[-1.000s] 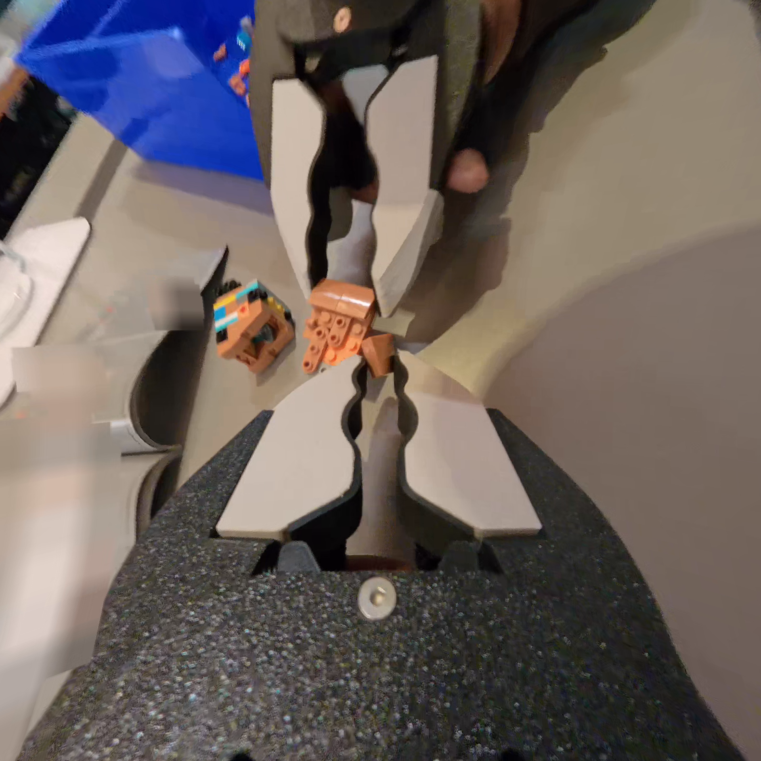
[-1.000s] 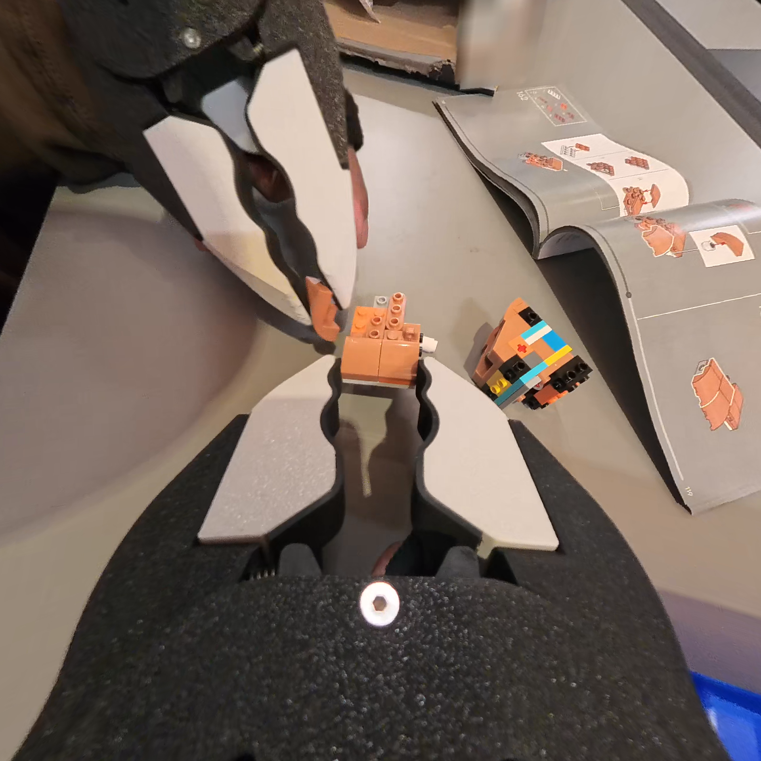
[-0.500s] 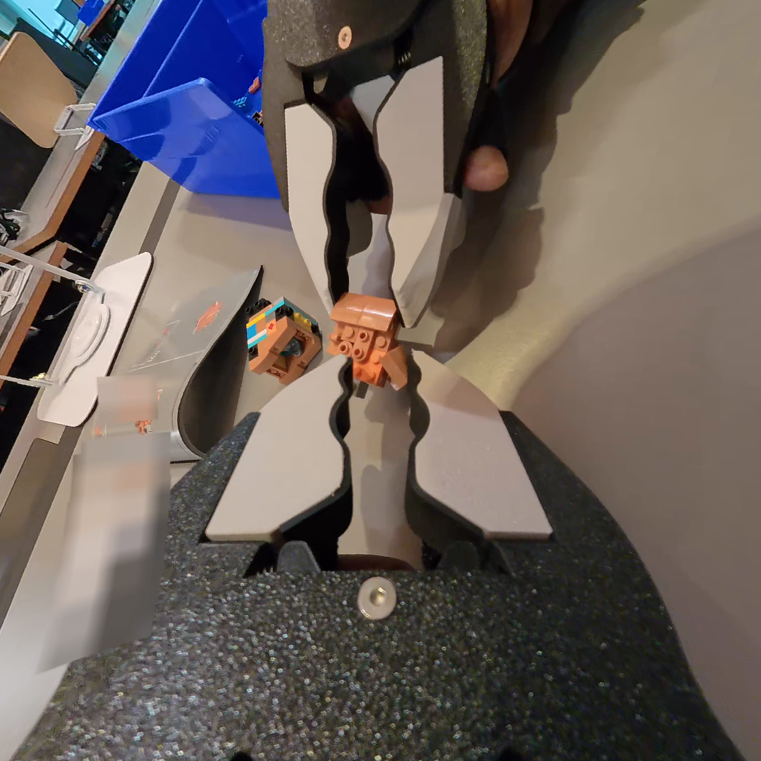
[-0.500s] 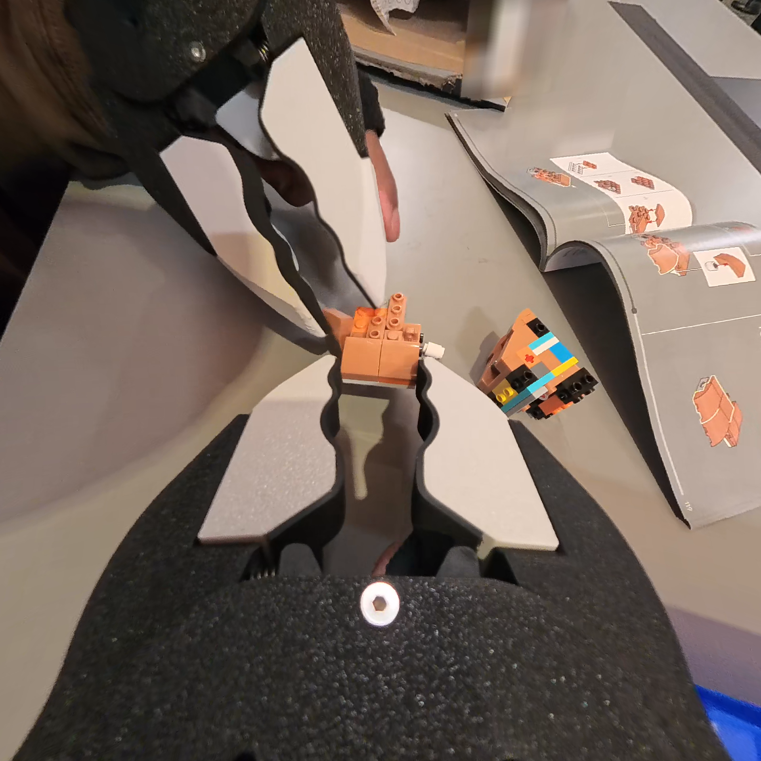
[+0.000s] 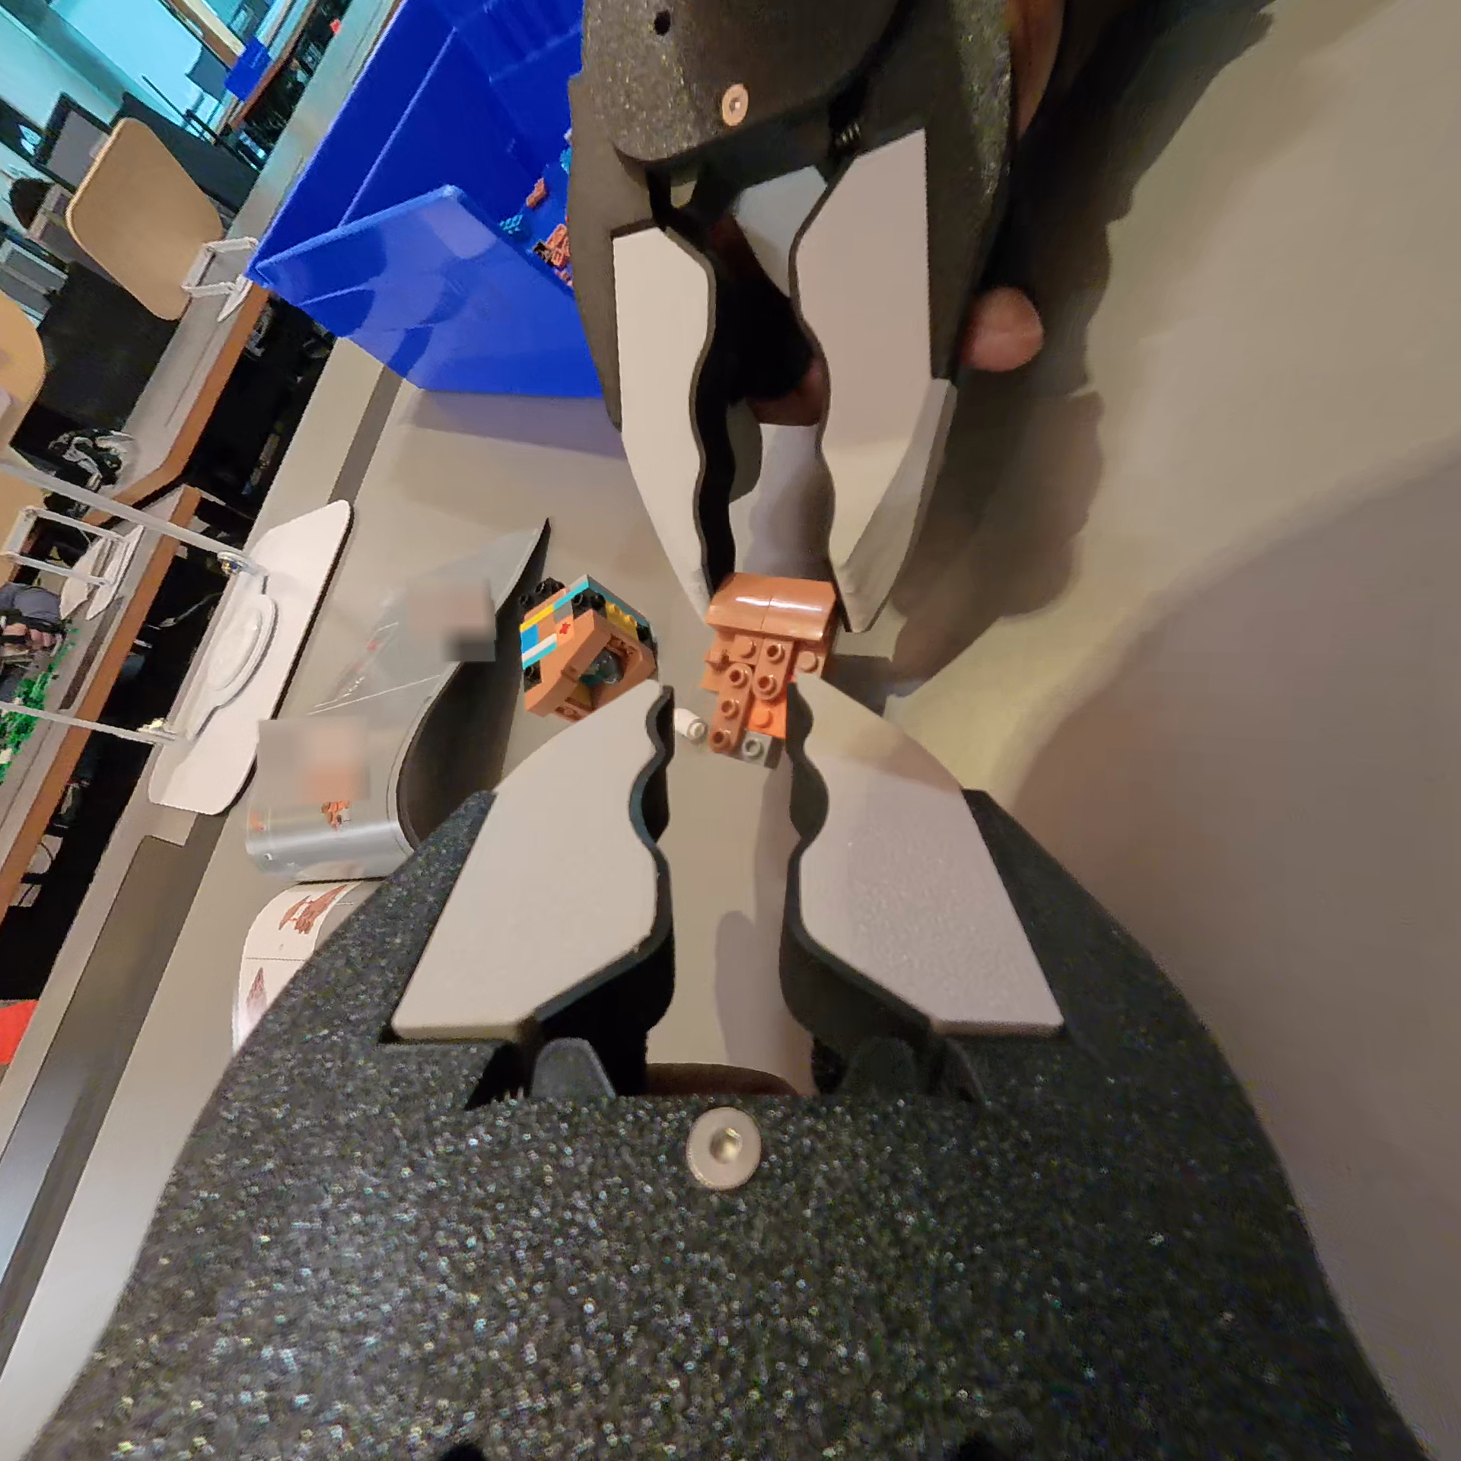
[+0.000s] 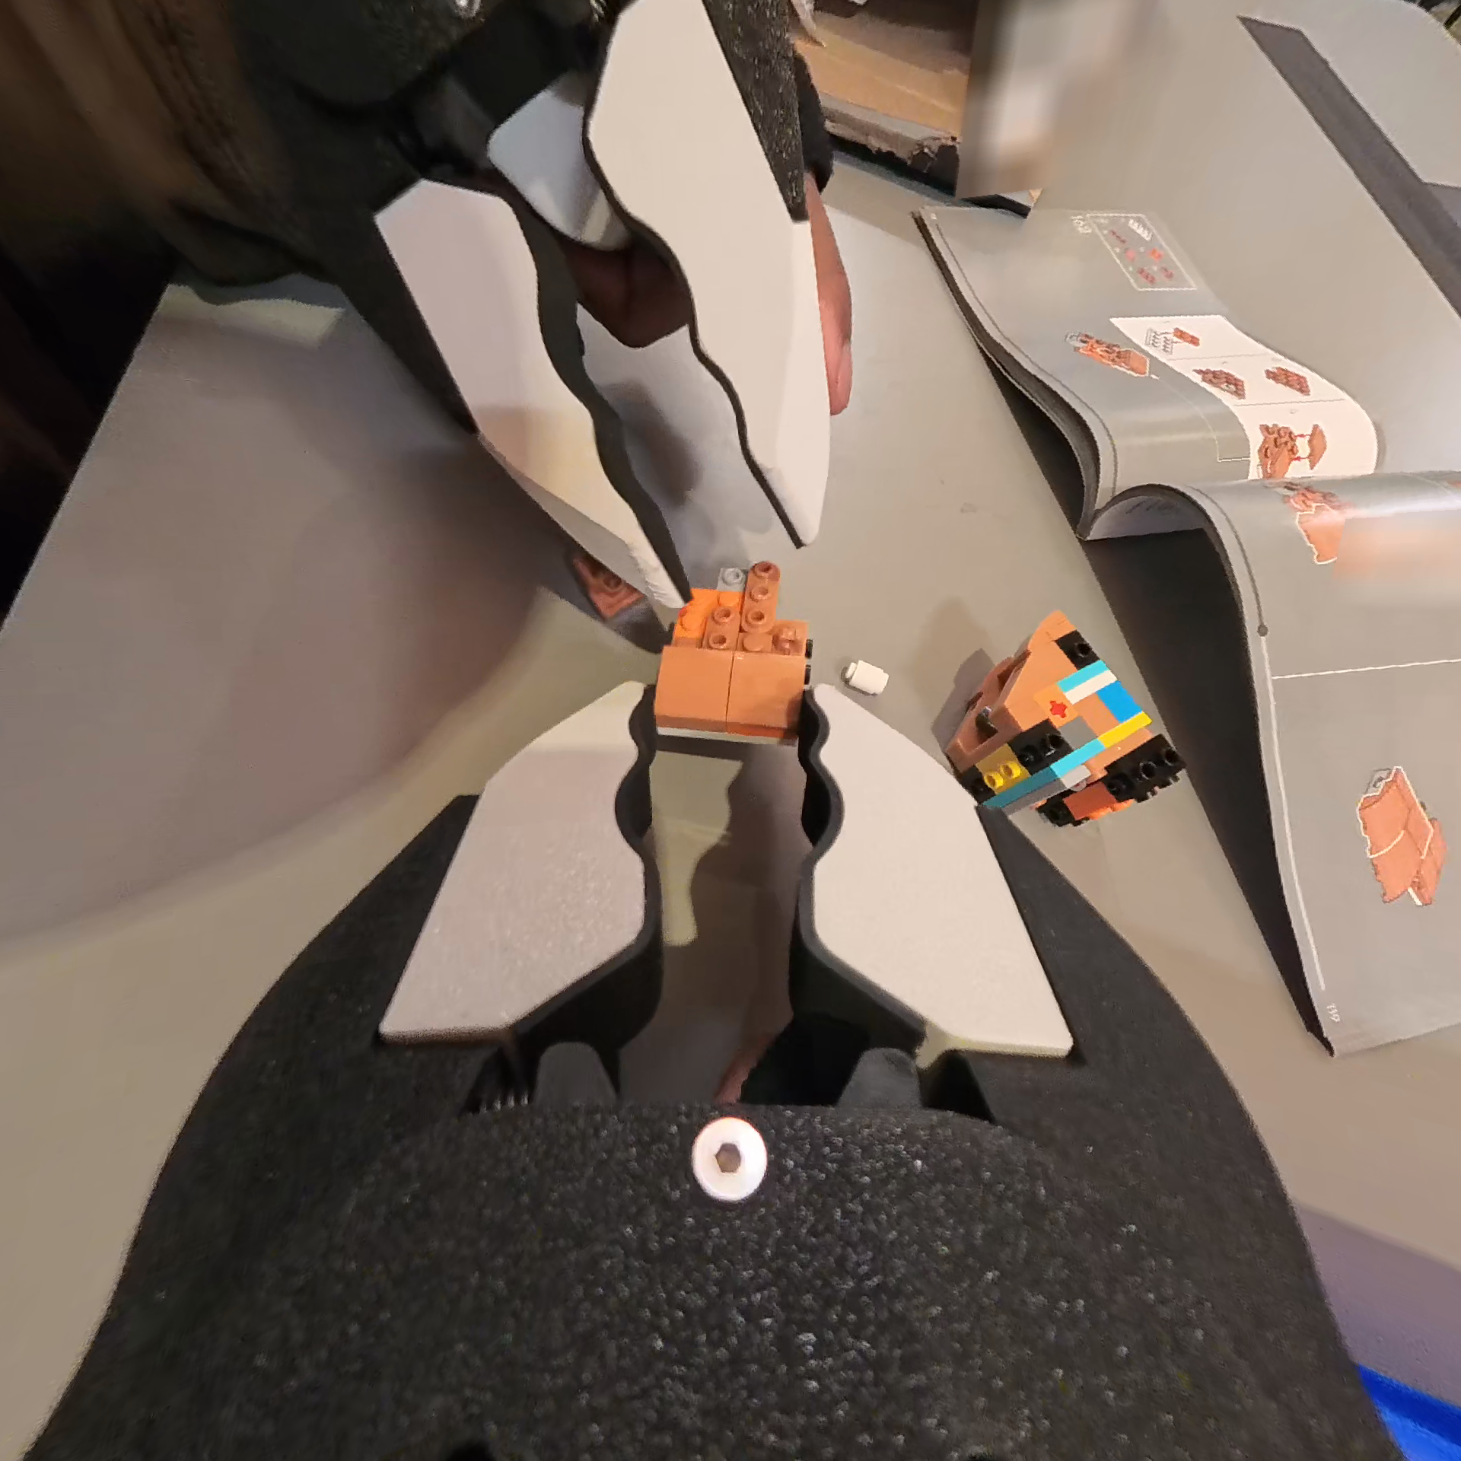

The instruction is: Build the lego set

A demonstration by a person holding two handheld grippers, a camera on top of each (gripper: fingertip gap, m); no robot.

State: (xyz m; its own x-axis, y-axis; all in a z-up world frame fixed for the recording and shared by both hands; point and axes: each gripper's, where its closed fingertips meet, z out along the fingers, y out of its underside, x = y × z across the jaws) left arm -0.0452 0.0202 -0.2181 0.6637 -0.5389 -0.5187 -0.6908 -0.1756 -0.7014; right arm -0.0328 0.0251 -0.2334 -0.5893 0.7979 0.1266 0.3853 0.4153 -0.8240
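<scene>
My right gripper (image 6: 729, 700) is shut on a brown lego assembly (image 6: 731, 680) with studded plates on top, held just above the grey table (image 6: 277, 632). My left gripper (image 6: 737, 569) comes from the opposite side, open, its tips at either side of the assembly's far end. In the left wrist view the left gripper (image 5: 726, 700) is empty, facing the assembly (image 5: 751, 672) held by the right gripper (image 5: 773, 605). A small brown brick (image 6: 607, 591) lies half hidden behind a left finger. A small white round piece (image 6: 863, 677) lies loose on the table.
A multi-coloured brown, blue, yellow and black sub-build (image 6: 1059, 743) lies right of the assembly. An open instruction booklet (image 6: 1186, 411) lies beyond it. A blue bin (image 5: 443, 261) with loose bricks stands at the table's far side. A person's hands hold both grippers. Both grippers' tips are close together, under 4 cm apart. From the right gripper's tips to the small white round piece (image 6: 863, 677) is close to 4 cm.
My left gripper pushed its small brown brick against the assembly, then opened and let it go. The white round piece came off the assembly's side and now lies on the table.
</scene>
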